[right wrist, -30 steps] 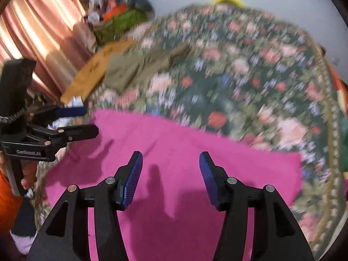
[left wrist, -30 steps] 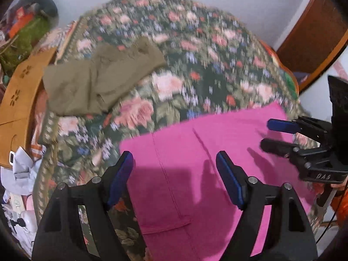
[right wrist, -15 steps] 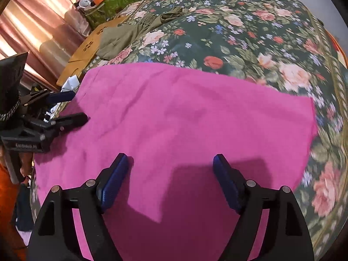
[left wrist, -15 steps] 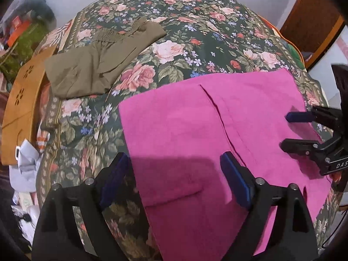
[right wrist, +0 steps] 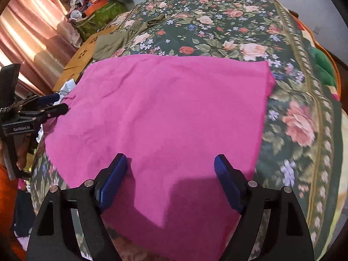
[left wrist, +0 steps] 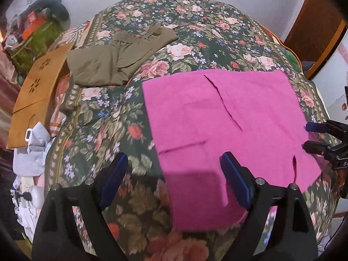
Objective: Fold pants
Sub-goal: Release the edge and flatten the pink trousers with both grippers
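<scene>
**Both grippers pull back from the pink pants**

Both grippers have drawn back toward the near edge of the bed over the last second, and their jaws have spread from a narrower gap to a wide one. More of the floral bedspread (left wrist: 191, 28) shows around the cloth than it did before.

The left gripper (left wrist: 174, 178) hangs above the near left corner of the pink pants (left wrist: 217, 119), jaws wide, nothing between the pads; its left finger is over the bedspread and its right finger over the pink cloth. The right gripper (right wrist: 168, 178) hangs above the near edge of the pants (right wrist: 169, 108), jaws wide too and holding nothing, both fingers over pink cloth.

The pants lie flat on the bedspread as a folded rectangle, with a seam or slit running slantwise across the top and a pocket edge near the left corner. In the left view the right gripper (left wrist: 315, 137) reaches in at the right edge of the cloth; in the right view the left gripper (right wrist: 56, 104) sits at the left edge.

Well beyond, on the far left of the bed, lies an olive garment (left wrist: 115, 61), already folded. A wooden board (left wrist: 37, 87) lies off the bed's left side.
</scene>
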Available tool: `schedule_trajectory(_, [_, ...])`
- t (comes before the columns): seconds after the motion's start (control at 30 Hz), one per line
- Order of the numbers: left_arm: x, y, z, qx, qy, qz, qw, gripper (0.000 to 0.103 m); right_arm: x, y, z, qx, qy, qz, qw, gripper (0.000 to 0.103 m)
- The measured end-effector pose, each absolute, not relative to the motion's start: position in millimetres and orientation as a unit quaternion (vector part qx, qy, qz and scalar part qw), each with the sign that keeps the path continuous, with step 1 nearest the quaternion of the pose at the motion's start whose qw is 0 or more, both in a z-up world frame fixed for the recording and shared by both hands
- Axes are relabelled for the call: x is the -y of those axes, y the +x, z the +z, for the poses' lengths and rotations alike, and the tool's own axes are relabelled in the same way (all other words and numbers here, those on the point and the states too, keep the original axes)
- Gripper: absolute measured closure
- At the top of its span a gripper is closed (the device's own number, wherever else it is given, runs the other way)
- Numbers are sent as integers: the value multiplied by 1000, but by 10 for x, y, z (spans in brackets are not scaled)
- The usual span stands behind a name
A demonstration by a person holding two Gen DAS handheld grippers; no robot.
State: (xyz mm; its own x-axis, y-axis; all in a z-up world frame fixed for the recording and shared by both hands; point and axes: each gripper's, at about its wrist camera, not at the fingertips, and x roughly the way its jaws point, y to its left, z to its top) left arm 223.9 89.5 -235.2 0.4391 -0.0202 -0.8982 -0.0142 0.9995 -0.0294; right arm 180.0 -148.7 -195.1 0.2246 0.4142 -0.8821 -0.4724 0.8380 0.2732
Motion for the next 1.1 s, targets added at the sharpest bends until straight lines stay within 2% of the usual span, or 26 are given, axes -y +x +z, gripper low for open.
schedule_trajectory(0.43, [-1081,1890,-2140,-508,-53,27,859,15,1534,1511,-1699,-508,-77,254,819,23])
schedule_trajectory(0.7, [-1174,1692,-1816,-453,-134,52,880,15,1322,1537,-1312,-437,-36,278,855,21])
schedule_trajectory(0.87, [-1000,1641,-1909,-461,-156,36,873,15,1084,1541,-1517,-451,-39,288,844,21])
schedule_trajectory(1.1, [-812,1560,-2136,-494,-162,10,854,15,939,1375,-1795,-460,-107,294,831,20])
